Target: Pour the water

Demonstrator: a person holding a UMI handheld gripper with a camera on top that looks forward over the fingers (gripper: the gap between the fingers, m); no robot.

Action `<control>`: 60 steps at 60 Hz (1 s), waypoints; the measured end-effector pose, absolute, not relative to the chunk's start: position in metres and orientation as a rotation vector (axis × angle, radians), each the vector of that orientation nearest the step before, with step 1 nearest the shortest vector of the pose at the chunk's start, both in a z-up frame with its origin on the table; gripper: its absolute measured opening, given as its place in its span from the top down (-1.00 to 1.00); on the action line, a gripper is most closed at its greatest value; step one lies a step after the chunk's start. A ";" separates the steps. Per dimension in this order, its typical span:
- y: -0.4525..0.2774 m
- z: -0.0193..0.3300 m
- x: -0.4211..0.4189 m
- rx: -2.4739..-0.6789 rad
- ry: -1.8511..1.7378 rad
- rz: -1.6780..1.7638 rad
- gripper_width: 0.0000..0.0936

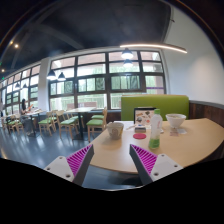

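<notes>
My gripper (112,162) is open and empty, its two magenta-padded fingers (79,160) held before the near edge of a round wooden table (110,152). On the table beyond the fingers stand a white cup (115,129), a green bottle (155,137) with a white top, a white bowl (176,121) further right, and a red coaster-like disc (140,134). A small framed sign (144,115) stands behind them. Nothing lies between the fingers.
A green sofa (155,104) stands behind the table. More tables and green chairs (95,123) fill the room to the left, under large windows (100,80). Dark floor (40,150) lies left of the table.
</notes>
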State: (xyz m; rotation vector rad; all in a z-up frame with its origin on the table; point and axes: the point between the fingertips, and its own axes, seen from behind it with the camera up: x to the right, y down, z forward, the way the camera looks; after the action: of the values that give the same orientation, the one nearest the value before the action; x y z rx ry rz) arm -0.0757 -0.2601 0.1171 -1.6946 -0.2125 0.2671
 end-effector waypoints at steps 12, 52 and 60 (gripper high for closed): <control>-0.210 0.119 -0.025 -1.677 -0.183 0.121 -0.75; 0.035 0.095 0.073 -1.602 0.034 0.024 0.21; 0.043 0.095 0.066 -1.591 0.002 0.009 0.37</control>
State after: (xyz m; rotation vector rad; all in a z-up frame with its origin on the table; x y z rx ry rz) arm 0.0658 0.0430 0.0951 -1.5911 0.0017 0.0086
